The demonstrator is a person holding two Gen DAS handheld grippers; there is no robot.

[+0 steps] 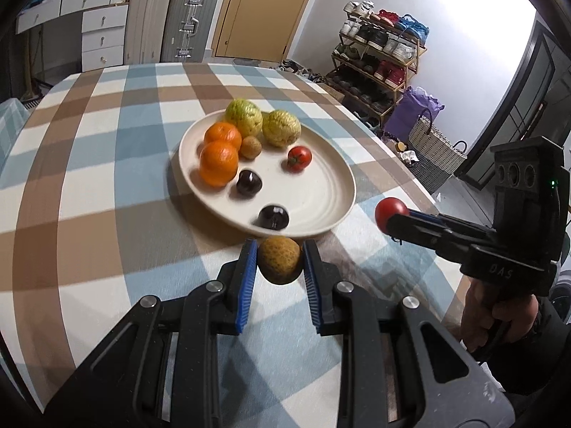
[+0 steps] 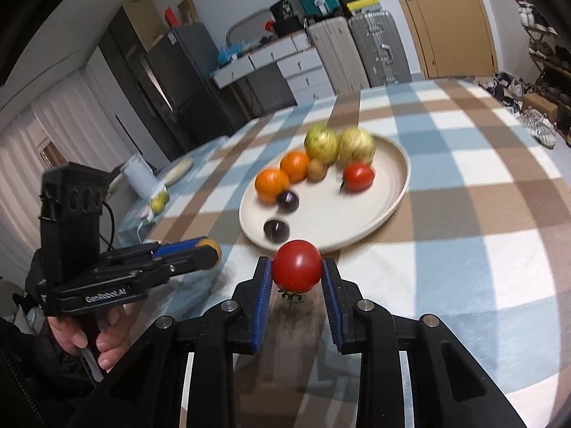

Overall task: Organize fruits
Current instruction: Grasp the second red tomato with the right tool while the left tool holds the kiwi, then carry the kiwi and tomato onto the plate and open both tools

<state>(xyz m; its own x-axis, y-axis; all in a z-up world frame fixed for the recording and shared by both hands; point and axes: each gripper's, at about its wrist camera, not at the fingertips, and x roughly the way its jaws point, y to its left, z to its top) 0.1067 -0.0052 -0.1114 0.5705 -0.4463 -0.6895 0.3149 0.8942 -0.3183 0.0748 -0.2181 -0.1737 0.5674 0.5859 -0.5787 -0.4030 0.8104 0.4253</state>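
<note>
Blue ribbed pads line both of our black two-finger tongs, and each pair is pinching a piece of fruit. Our left tongs (image 1: 279, 258) are pressed against the sides of a small round brownish-yellow fruit (image 1: 279, 259), held clear above the checked blue, brown and white tablecloth (image 1: 89, 185), just short of the near rim of the round cream ceramic plate (image 1: 321, 192). Our right tongs (image 2: 297, 267) grip a round red tomato (image 2: 297, 265) with its green stem pointing down, likewise just in front of the plate's near edge; seen from the left wrist, that tomato sits well off to the right of the left tongs, beside the plate rather than over it. Beyond both pairs of tongs, on the plate, lie two dark purple round fruits (image 1: 273, 217) nearest us, a second red tomato (image 1: 299, 158) further back to the right, two oranges (image 1: 218, 162) touching one another on the left, a small brown round fruit (image 1: 250, 147) just beside them, and two bumpy yellow-green fruits (image 1: 281, 128) at the far rim. Past the table's far edge stand a silver ribbed suitcase (image 1: 189, 23) and a wooden shoe rack (image 1: 378, 57) to the right.
</note>
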